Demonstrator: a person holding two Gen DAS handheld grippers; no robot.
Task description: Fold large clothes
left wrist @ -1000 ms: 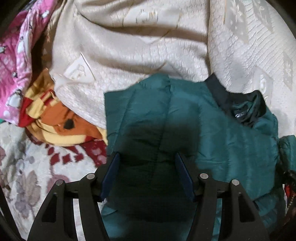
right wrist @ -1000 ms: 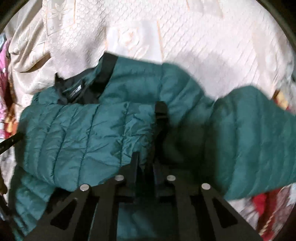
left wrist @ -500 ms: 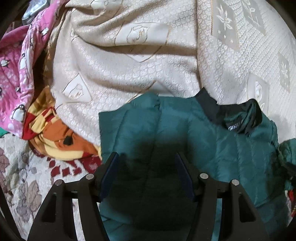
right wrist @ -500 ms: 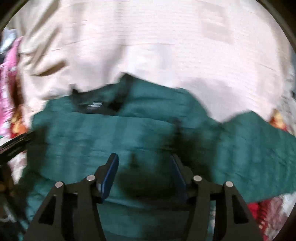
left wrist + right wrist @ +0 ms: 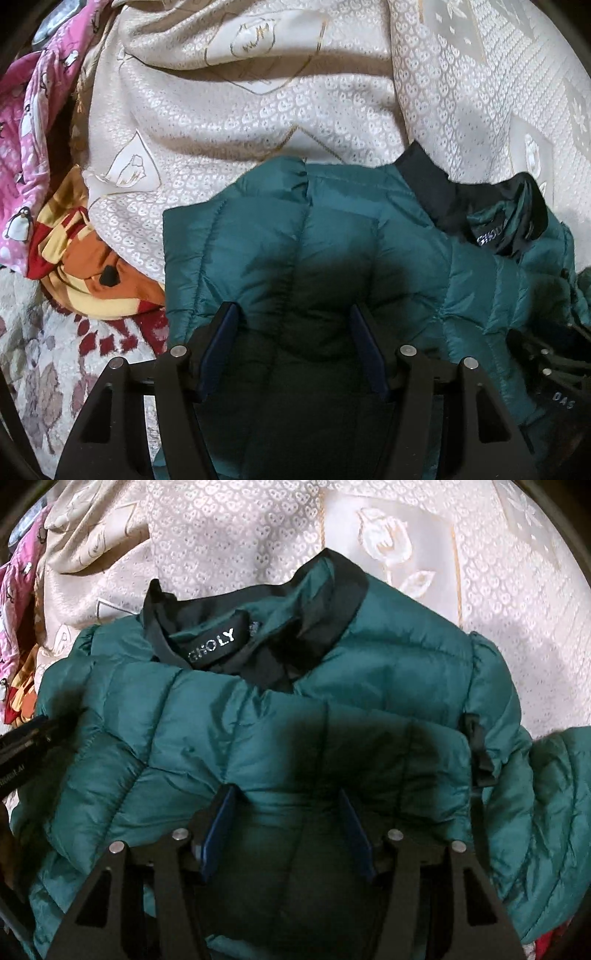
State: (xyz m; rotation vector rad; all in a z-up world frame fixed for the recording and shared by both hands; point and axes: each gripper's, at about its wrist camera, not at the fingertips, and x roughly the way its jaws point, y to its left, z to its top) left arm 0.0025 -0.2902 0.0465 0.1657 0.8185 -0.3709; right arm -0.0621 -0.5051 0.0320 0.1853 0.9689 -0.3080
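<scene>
Teal puffer jacket (image 5: 229, 738) lies spread on a cream bedspread (image 5: 498, 590), collar away, directly beneath both empty, wide-apart tools, right gripper (image 5: 286, 827) mid-chest, nearer the unfolded sleeve than left gripper (image 5: 295, 343).

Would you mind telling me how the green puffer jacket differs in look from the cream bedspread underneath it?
The green puffer jacket is dark teal with a smooth sheen; the cream bedspread is pale with a small woven pattern. The jacket is quilted into puffy stitched panels, while the bedspread is thin, with flower motifs. The jacket has a black collar with a brand label; the bedspread shows none. Both are soft fabric, and both are rumpled.
</scene>
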